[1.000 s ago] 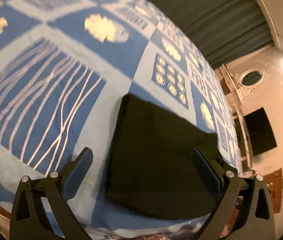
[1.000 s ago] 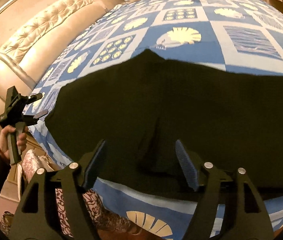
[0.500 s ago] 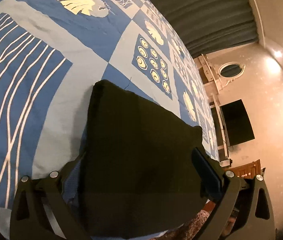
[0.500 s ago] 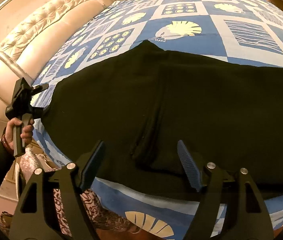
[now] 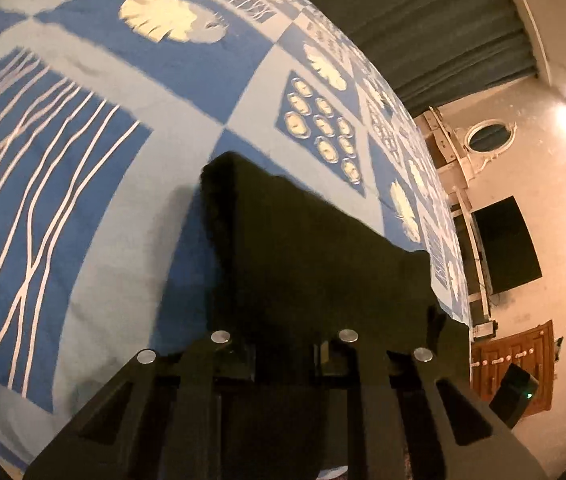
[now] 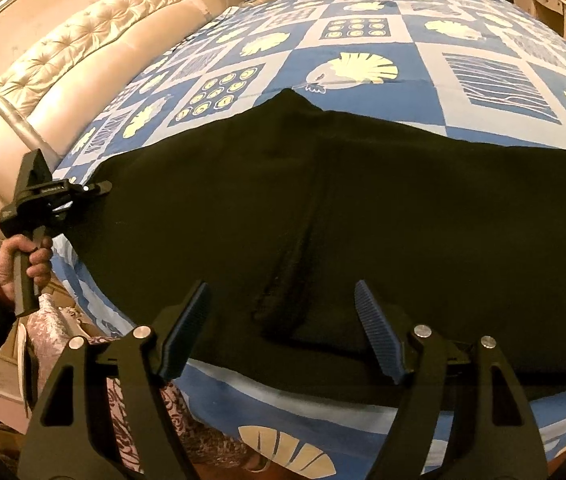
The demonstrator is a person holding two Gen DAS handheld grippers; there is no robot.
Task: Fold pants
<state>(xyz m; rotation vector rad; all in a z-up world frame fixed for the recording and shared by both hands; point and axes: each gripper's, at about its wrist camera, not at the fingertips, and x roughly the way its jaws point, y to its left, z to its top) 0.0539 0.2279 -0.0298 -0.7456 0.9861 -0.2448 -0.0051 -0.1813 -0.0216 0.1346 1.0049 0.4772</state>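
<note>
Pants: black pants (image 6: 363, 216) lie spread flat on the bed (image 6: 435, 84), stretching across the whole width in front of the right gripper (image 6: 279, 324) and running out of view at the right edge.
Right gripper: its jaws stand wide apart above the near edge of the pants, where a vertical crease runs up the cloth; the pads touch nothing.
Left gripper: in the right wrist view the left gripper (image 6: 95, 188) sits at the far left end of the pants, its tips at the cloth's corner, held by a hand (image 6: 23, 260) in a dark sleeve.
Left gripper, own view: the jaws are closing, drawn close together with pants (image 5: 303, 272) cloth between them (the fingertips themselves are buried under the black fabric, so the pads cannot be seen); the cloth rises from the gripper (image 5: 283, 344) and drapes away forward over the bed (image 5: 83, 200).
Bed: blue and white patchwork cover with shell and line prints; the pants are the only thing on it.
Beyond: a tufted headboard (image 6: 67, 52) to the left of the right gripper; grey curtains (image 5: 443, 28) ahead of the left one.
Hard to make out: folds in the black cloth are mostly lost in the dark; the left view is blurred.
</note>
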